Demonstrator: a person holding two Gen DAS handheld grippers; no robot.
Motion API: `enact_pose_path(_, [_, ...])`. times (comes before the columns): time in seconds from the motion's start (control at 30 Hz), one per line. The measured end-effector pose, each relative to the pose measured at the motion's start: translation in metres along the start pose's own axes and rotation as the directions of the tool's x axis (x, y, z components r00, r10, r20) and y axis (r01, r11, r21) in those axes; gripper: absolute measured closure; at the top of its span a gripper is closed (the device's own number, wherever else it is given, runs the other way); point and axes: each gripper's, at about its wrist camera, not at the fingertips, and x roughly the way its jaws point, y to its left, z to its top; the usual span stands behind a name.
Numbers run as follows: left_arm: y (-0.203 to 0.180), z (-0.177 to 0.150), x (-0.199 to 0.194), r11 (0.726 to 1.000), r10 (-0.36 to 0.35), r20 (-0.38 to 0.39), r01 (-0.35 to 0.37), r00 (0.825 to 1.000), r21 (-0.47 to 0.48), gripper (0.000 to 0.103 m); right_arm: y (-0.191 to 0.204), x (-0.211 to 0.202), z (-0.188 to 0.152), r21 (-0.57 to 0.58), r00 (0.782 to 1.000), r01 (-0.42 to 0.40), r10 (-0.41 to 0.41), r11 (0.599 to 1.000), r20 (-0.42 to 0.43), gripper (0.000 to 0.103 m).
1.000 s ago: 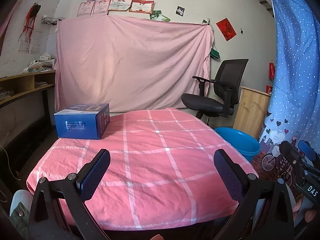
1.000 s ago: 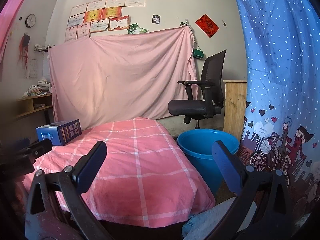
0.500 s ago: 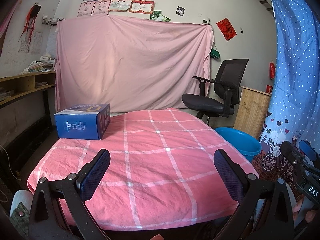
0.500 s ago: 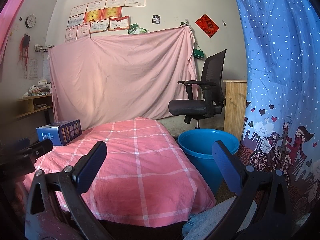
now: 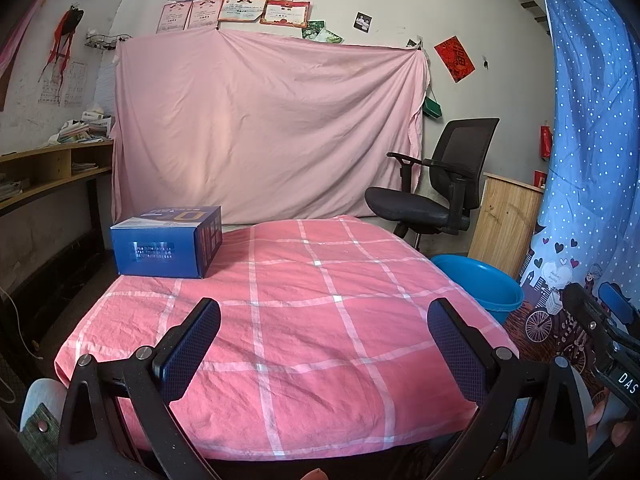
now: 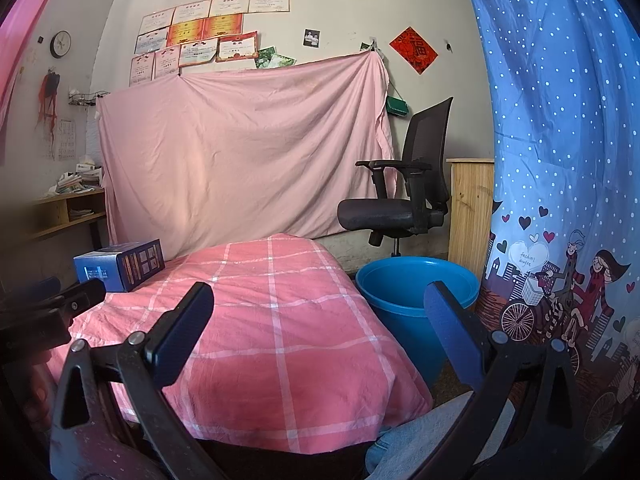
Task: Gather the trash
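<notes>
A blue cardboard box (image 5: pixel 166 243) stands at the far left corner of a table under a pink checked cloth (image 5: pixel 304 320); it also shows in the right wrist view (image 6: pixel 120 266). A blue plastic bucket (image 6: pixel 416 300) stands on the floor right of the table, also in the left wrist view (image 5: pixel 478 286). My left gripper (image 5: pixel 324 336) is open and empty above the table's near edge. My right gripper (image 6: pixel 318 320) is open and empty near the table's front right corner. Each gripper shows at the edge of the other's view.
A black office chair (image 5: pixel 436 196) and a wooden cabinet (image 5: pixel 504 220) stand behind the bucket. A blue patterned curtain (image 6: pixel 560 200) hangs at the right. A pink sheet (image 5: pixel 264 128) covers the back wall. Wooden shelves (image 5: pixel 48 168) run along the left.
</notes>
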Motion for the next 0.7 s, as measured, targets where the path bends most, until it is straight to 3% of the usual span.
enact_pose_path(0.7, [-0.0015, 0.0, -0.0005, 1.0, 0.0, 0.0, 0.0, 1.0, 0.003, 0.002, 0.003, -0.0001, -0.003, 0.013, 1.0, 0.002, -0.002, 1.0, 0.0, 0.0])
